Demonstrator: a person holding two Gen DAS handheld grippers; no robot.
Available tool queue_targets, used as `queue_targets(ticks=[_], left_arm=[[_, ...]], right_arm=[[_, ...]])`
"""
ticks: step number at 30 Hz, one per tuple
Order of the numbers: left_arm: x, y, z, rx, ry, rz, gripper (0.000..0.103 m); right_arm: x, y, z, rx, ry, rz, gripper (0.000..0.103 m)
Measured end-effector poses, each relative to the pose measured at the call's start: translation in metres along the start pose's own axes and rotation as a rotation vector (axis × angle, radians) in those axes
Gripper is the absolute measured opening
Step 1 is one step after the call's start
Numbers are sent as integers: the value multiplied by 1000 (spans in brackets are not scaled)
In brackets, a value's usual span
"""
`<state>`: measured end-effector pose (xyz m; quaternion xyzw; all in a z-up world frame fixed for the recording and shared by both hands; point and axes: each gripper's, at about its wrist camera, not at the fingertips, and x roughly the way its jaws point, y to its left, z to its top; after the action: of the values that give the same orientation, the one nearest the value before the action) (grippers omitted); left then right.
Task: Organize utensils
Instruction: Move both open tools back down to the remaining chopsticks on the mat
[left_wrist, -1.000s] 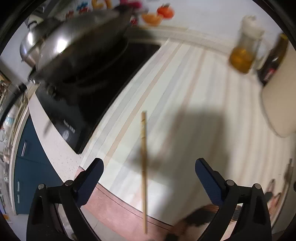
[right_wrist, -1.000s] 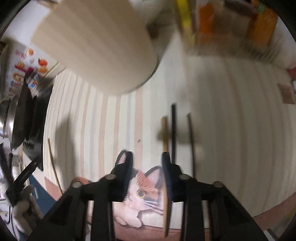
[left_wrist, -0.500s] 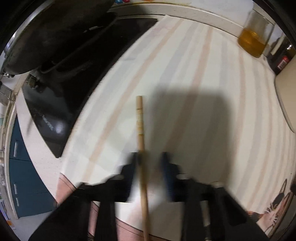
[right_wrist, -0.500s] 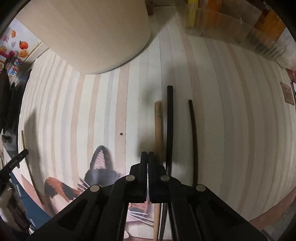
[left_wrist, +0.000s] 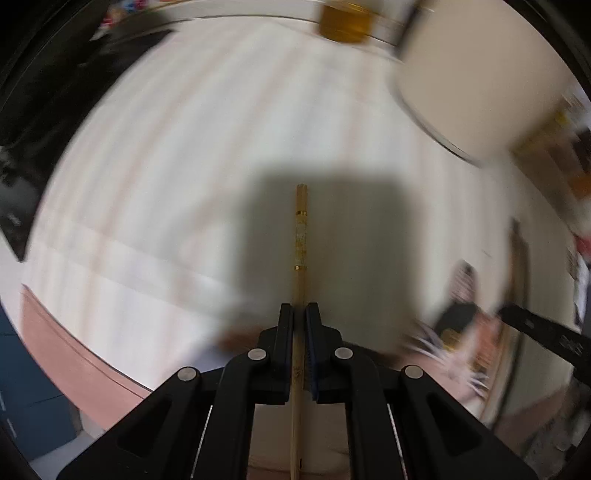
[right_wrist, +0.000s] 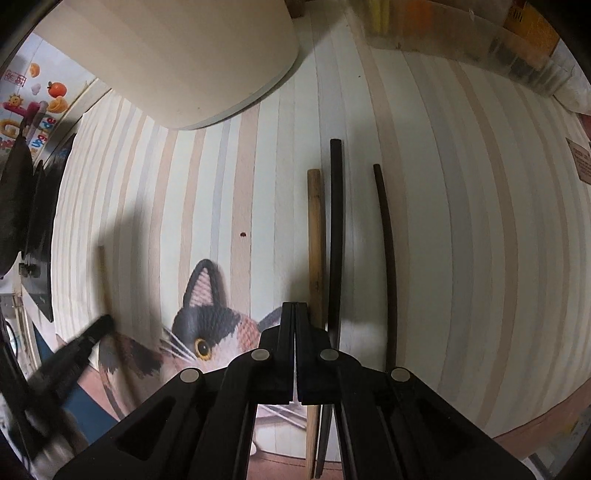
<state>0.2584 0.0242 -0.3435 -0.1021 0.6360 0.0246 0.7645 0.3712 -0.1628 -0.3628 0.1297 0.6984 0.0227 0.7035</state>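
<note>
Four chopsticks were in sight on the striped tabletop (right_wrist: 461, 221), which was the biggest thing in both views, with a large cream-coloured cutting board (right_wrist: 177, 62) lying at its far side and a cat-print mat (right_wrist: 207, 332) at the near edge. A second earlier the left gripper (left_wrist: 299, 314) had hung wide open above a lone bamboo chopstick (left_wrist: 301, 236); since then it had dropped and clamped its fingers on that stick, which ran straight out from between the pads toward the far side of the tabletop, its gold-banded end in the gripper's own shadow. The blurred background in the left view suggested the stick was being carried, probably toward the others, so the first pick of the sorting looked done. The right gripper (right_wrist: 295, 314) had also gone from partly open to fully together, but with nothing between its fingers: it hovered over the mat, pointing steeply down. Just to the right of its tips lay a light wooden chopstick (right_wrist: 314, 236), touching or nearly touching a black chopstick (right_wrist: 335, 221), with a second, thinner black chopstick (right_wrist: 386, 258) lying apart farther right. All three lay roughly parallel, pointing away from the gripper, none of them gripped.
</note>
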Motion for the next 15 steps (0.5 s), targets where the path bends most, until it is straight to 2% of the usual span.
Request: queue_targets(ticks=[3,6,9,13,15], left_arm=[[0,-29,-14,45,24,-42,4],[1,-36,-19,59,32,-66,5],[3,-28,-13,31,49,-116,6],[5,2,5,-39,91,-178,7],[-5,6,9,-59,71,-177,14]], right_arm=[[-5,-7,1,20,28,25,0],[-6,-16,3,33,50,44,0],[-6,-19,4,17,71,55,0],[-7,-21,15,48,69,88,1],[-17,-27,20,80,37,125,1]])
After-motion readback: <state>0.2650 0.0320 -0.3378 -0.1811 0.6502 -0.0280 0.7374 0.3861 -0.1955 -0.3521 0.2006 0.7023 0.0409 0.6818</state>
